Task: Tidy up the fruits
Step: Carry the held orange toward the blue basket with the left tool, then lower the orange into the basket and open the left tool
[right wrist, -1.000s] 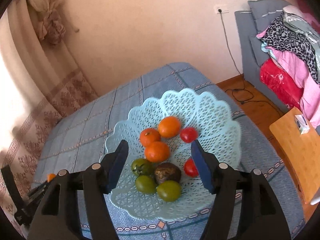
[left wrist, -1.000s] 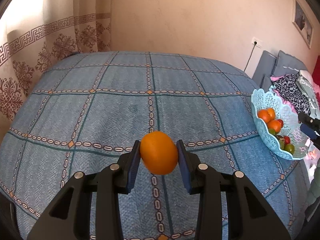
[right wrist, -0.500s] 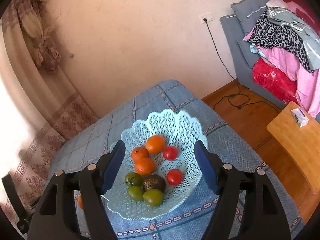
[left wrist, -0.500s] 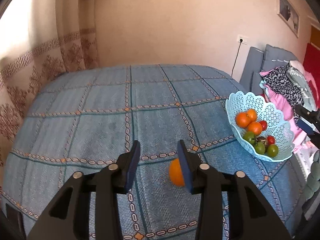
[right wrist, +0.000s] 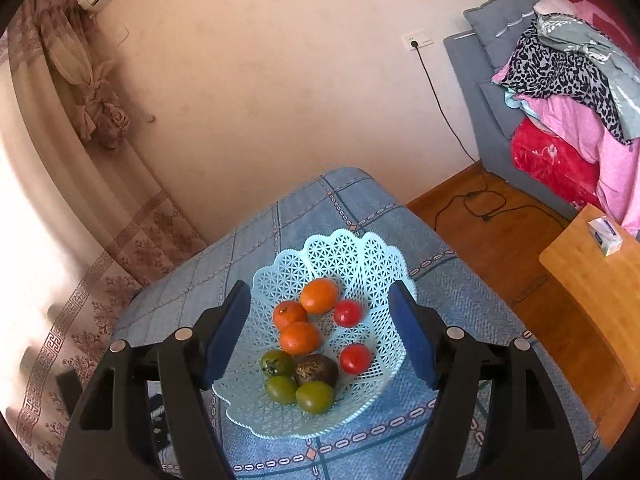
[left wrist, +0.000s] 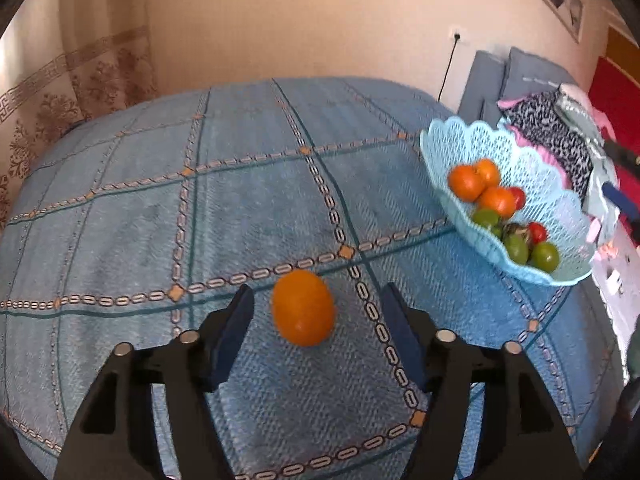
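Note:
An orange lies on the blue patterned cloth, between and just ahead of the tips of my open left gripper, untouched by either finger. A light blue lattice basket at the right holds oranges, green fruits, red tomatoes and one dark fruit. In the right wrist view my right gripper is open and empty, raised above the same basket, with its fruits showing between the fingers.
The cloth's right edge drops to a wooden floor. A wooden side table with a small box stands at the right. A grey sofa with piled clothes is behind. Curtains hang at the left.
My left gripper let go of the orange and opened wide; the orange now lies on the cloth. My right gripper has risen and pulled back from the basket.

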`<state>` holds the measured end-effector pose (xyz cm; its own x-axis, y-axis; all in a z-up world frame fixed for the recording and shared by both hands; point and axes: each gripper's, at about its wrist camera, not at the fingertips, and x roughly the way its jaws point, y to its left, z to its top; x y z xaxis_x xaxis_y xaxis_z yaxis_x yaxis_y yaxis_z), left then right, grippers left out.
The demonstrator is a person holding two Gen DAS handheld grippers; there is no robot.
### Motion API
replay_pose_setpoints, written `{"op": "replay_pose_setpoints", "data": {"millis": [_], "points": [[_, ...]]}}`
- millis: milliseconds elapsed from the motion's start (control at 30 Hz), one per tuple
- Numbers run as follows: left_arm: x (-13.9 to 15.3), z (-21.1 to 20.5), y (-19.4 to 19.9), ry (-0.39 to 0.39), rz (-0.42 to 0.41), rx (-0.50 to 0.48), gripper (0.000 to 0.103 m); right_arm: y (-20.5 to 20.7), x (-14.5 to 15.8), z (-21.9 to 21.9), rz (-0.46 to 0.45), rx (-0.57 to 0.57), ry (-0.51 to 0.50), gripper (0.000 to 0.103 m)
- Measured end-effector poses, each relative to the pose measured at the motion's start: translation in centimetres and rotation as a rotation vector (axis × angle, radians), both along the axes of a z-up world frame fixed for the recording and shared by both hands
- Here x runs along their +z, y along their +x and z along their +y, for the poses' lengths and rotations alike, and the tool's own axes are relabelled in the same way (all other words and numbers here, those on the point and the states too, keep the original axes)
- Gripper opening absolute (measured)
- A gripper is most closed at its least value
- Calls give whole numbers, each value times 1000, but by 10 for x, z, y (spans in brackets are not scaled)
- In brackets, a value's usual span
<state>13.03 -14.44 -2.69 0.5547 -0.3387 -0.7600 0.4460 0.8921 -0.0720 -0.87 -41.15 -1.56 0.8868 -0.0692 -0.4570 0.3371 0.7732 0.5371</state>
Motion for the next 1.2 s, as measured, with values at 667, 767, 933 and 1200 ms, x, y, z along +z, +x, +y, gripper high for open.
{"op": "replay_pose_setpoints", "data": {"millis": [667,767,933,1200], "points": [[20,-31,-6,23,-63,-54,35,-2,1,-5,-7,-6,14,73],[32,-43,-11,11,-86,-90,35,-3,2,-7,-9,-9,19,73],[46,-68,-18,-4,-108,-147,35,-4,2,-9,-8,-14,24,73],[54,-108,-23,-36,-126,-221,38,-3,1,-9,-4,-16,21,73]]}}
